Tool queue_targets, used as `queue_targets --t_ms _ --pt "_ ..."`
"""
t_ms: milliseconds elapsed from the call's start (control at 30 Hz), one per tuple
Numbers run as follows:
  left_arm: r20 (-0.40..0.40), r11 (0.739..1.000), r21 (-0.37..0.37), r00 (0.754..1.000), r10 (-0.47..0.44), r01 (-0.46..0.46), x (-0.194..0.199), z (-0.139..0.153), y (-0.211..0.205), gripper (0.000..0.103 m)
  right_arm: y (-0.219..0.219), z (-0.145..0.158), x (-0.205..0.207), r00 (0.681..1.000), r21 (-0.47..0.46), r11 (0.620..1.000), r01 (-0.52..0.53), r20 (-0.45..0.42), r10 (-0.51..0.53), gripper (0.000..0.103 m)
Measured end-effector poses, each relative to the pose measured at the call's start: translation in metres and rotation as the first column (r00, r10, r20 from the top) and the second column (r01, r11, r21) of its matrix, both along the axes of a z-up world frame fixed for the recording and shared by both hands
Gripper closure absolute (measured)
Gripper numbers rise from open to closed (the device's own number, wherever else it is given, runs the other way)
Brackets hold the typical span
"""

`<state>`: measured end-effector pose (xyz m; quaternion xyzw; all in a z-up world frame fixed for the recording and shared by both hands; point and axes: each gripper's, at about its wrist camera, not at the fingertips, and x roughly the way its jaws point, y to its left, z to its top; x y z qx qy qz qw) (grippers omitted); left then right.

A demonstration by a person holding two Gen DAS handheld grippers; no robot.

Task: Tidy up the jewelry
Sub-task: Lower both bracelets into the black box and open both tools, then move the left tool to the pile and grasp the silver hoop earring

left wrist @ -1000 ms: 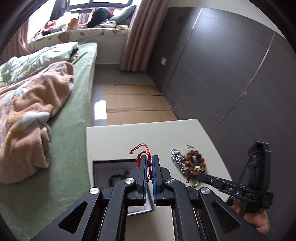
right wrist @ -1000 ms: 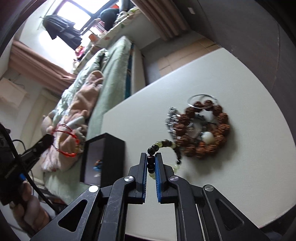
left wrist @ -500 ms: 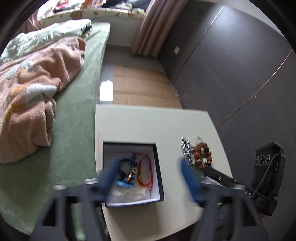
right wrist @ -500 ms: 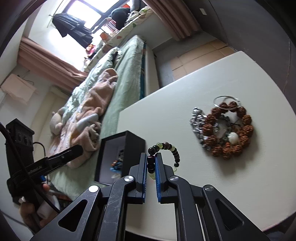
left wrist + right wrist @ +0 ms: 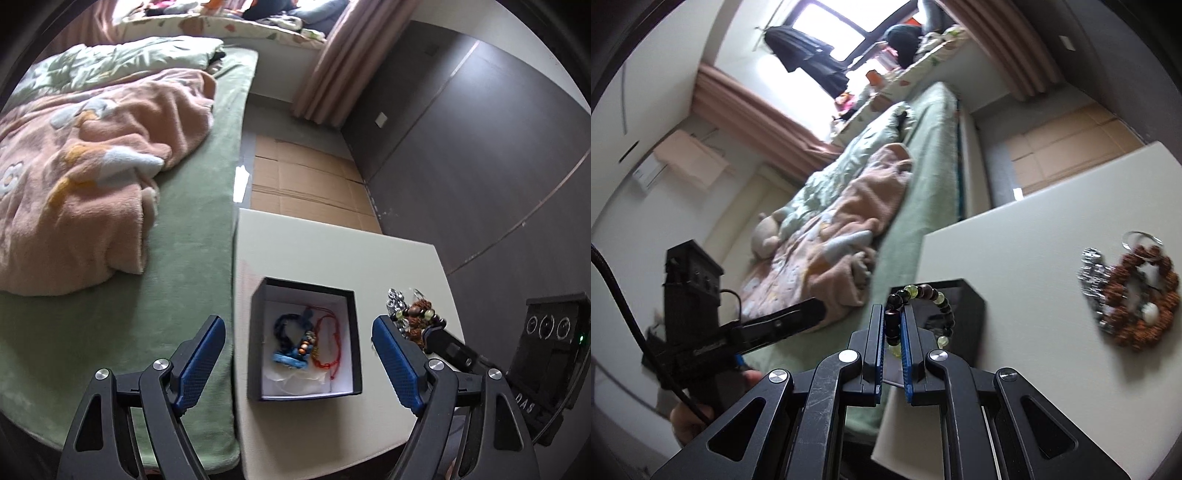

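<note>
A black jewelry box (image 5: 352, 332) with a white lining stands open on the white table (image 5: 295, 251). In it lie a red cord bracelet (image 5: 327, 345) and a blue bracelet (image 5: 291, 341). My left gripper (image 5: 298, 345) is open and empty, held above the box. My right gripper (image 5: 894, 325) is shut on a dark and green bead bracelet (image 5: 925, 306), held up beside the box (image 5: 964, 317). A pile with a brown bead bracelet (image 5: 1141, 295) and a silver chain (image 5: 1091, 273) lies on the table, also in the left wrist view (image 5: 413, 317).
A bed with a green sheet (image 5: 184, 240) and a pink blanket (image 5: 92, 177) runs along the table's left side. A dark wardrobe wall (image 5: 480, 147) stands to the right. Cardboard (image 5: 306, 184) covers the floor beyond the table.
My left gripper opened and let the red cord bracelet drop into the box, then rose. My right gripper lifted the bead bracelet off the pile and carried it toward the box.
</note>
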<state>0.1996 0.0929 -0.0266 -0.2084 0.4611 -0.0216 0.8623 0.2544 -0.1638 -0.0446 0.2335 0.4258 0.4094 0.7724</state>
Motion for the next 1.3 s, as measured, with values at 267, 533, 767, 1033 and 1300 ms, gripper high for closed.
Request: queue_targets --t_ms 267,533,767,1033,1300 --pt "-0.003 1.000 -0.013 1.000 0.009 -0.009 -0.002 0.000 0.007 0.021 0.025 -0.001 0.000 0.999 -0.080 0.996 -0.042 0.013 0.044 0.049" --pt "0.004 1.000 -0.008 1.000 -0.018 0.018 0.001 0.002 -0.007 0.020 -0.020 0.000 0.000 0.996 -0.052 0.995 0.084 0.003 -0.084 0.028" --pt "0.006 0.998 0.012 0.998 -0.058 0.058 0.008 0.002 -0.031 0.021 -0.068 0.002 0.002 0.983 -0.035 0.982 0.185 -0.010 -0.185 0.028" --pt "0.002 0.990 0.043 0.991 -0.137 0.137 0.022 -0.001 -0.075 0.021 -0.116 -0.002 0.003 0.955 -0.037 0.957 0.288 -0.057 -0.289 0.028" --pt "-0.005 0.971 0.078 0.974 -0.227 0.227 0.035 -0.008 -0.127 0.021 -0.152 -0.016 0.003 0.912 -0.093 0.920 0.381 -0.128 -0.391 0.028"
